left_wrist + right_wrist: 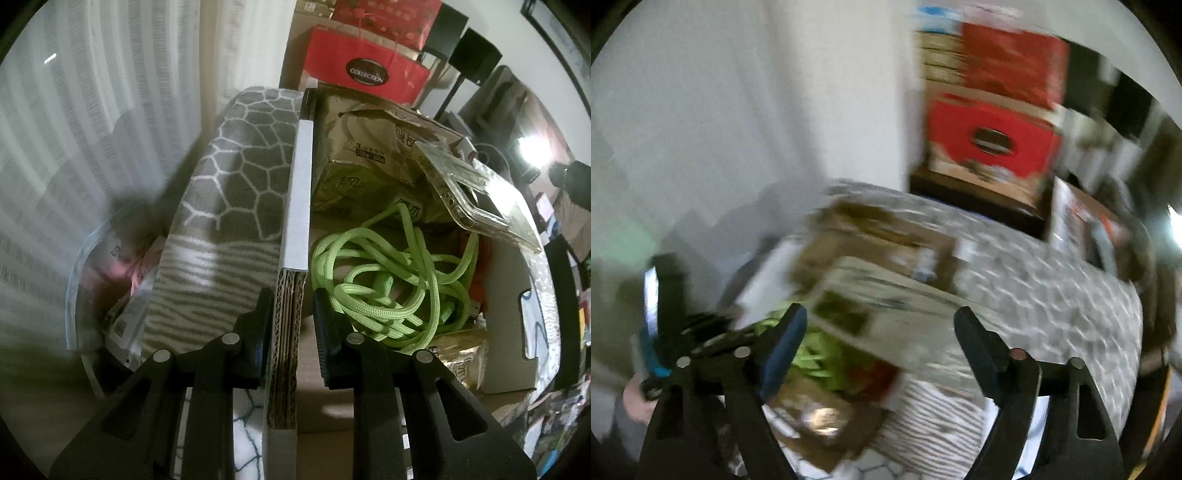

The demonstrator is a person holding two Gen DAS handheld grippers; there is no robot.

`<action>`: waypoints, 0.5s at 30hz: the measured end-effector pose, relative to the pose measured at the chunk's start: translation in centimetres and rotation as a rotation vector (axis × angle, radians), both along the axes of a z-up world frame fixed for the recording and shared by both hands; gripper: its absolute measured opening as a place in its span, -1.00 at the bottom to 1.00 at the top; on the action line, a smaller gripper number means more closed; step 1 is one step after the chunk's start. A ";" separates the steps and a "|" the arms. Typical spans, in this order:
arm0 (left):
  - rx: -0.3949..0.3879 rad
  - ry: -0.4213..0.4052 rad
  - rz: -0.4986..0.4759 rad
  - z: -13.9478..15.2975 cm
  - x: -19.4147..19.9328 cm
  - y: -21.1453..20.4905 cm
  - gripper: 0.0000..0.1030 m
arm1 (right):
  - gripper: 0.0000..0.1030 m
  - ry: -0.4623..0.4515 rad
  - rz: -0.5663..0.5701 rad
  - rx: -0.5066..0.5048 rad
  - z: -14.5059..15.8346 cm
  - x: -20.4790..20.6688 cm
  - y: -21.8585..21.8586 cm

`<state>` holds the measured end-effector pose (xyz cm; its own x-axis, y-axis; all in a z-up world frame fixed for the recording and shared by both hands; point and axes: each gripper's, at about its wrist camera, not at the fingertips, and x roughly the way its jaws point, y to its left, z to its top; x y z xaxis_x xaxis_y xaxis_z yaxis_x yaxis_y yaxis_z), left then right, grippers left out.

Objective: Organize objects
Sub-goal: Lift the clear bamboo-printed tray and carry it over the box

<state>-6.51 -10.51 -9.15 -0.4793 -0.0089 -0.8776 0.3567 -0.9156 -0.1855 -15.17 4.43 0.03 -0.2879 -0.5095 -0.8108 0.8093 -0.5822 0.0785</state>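
Observation:
My left gripper (290,314) straddles the near wall of a cardboard box (293,206); its jaws stand a little apart on either side of the wall, the left pad close to it, the right with a small gap. Inside the box lie a coiled green cord (391,284), gold tissue packs (354,155) and a clear phone case (480,192). My right gripper (879,332) is open and empty, hovering above the same box (871,236); that view is motion-blurred. The green cord (809,354) shows between its fingers.
The box sits on a grey patterned cloth (236,177) over a surface. A clear container (92,288) with packets is on the left. Red gift boxes (369,70) stand behind. A white curtain (92,110) hangs at left. The left gripper shows at the left edge of the right wrist view (665,332).

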 end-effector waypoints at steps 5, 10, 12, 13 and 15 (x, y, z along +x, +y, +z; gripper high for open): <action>0.002 0.000 0.001 0.0 0.0 0.0 -0.64 | -0.06 -0.108 0.094 0.059 -1.6 -0.1 -3.4; 0.011 0.002 -0.002 0.0 0.0 -0.2 -0.64 | -0.31 -0.239 0.057 0.087 -3.3 -1.7 -5.8; 0.018 0.002 -0.001 0.0 0.0 -0.3 -0.64 | -0.39 -0.272 0.043 0.100 -4.0 -2.1 -6.4; 0.021 0.002 -0.001 0.0 0.1 -0.3 -0.64 | -0.43 -0.281 0.040 0.104 -4.1 -2.2 -6.6; 0.024 0.004 -0.002 0.0 0.1 -0.4 -0.64 | -0.55 -0.294 0.036 0.126 -4.6 -2.3 -7.2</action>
<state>-6.39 -10.94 -9.17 -0.4824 0.0135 -0.8758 0.3541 -0.9115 -0.2091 -17.45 -2.78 -4.56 -0.0160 -0.4056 -0.9139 0.7828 -0.5737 0.2409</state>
